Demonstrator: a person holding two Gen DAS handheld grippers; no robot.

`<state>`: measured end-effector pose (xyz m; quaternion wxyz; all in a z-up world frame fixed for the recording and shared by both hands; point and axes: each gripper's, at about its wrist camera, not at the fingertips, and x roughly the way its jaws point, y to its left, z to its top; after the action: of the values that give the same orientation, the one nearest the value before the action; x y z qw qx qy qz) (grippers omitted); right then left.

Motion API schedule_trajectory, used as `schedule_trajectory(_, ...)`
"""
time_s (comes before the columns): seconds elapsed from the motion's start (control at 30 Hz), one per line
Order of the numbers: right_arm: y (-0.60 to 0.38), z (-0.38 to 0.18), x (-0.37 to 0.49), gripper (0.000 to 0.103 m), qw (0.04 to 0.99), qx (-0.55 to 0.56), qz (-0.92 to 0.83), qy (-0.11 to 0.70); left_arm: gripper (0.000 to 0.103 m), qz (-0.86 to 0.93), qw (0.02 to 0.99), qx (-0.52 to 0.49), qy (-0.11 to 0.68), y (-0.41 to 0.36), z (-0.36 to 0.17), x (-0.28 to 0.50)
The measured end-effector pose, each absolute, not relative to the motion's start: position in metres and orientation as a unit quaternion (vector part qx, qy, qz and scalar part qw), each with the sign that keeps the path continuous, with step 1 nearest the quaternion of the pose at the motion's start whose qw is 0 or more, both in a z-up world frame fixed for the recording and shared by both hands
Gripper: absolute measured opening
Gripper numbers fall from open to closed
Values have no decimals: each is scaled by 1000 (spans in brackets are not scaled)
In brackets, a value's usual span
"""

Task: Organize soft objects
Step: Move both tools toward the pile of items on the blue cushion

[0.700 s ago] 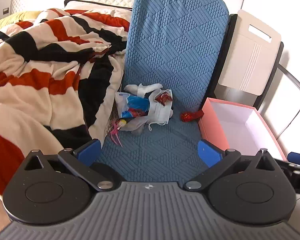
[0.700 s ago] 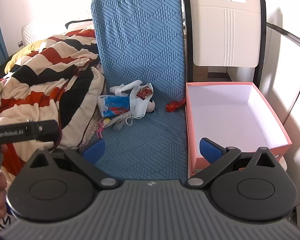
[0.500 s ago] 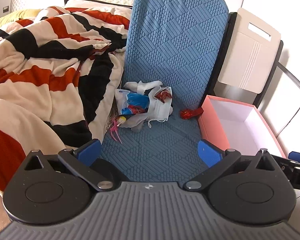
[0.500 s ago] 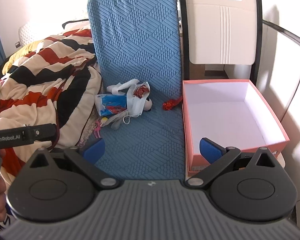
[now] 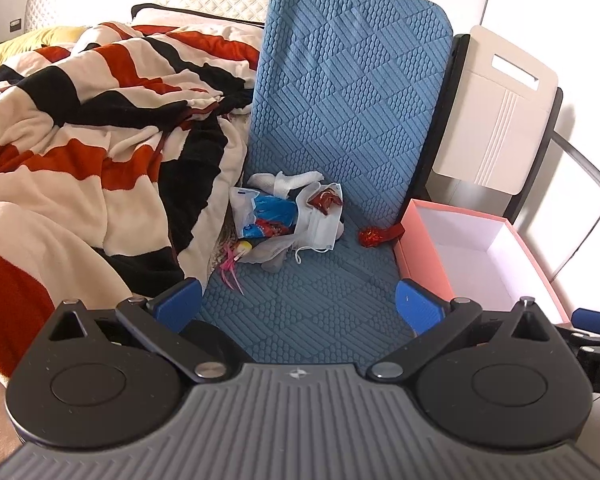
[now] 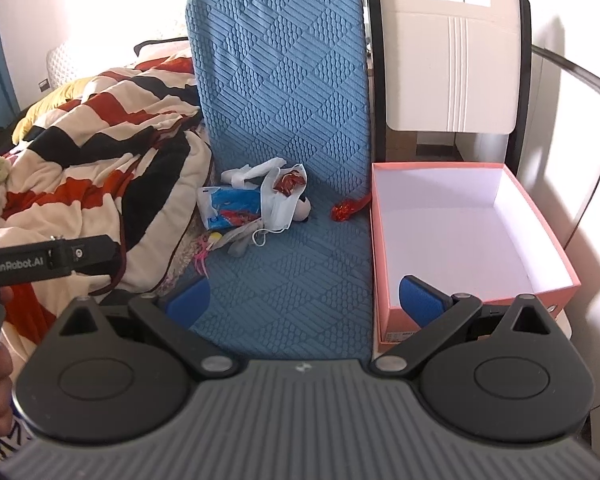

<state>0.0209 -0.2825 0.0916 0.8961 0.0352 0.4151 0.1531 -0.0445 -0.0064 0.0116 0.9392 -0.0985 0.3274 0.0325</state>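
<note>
Black tongs (image 5: 300,306) with blue pads (image 5: 418,312), ribbed grey base

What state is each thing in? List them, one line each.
Pink box: open, empty.
Left gripper: jaws wide apart, holding nothing.
Right gripper: jaws wide apart, holding nothing.
Face mask: crumpled on the pile, ear loop loose.
Red wrapper: alone on the mat, beside the box.
Blue mat: bent, back part propped upright.
Striped blanket: rumpled on the bed.
</note>
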Motion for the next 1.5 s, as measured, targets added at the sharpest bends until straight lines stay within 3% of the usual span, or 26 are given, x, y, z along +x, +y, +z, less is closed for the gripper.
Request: schedule_trajectory(1.5, -298, 69, 16, 103, 882, 39, 142, 448, 103, 19, 934, -78, 348, -25, -9, -42)
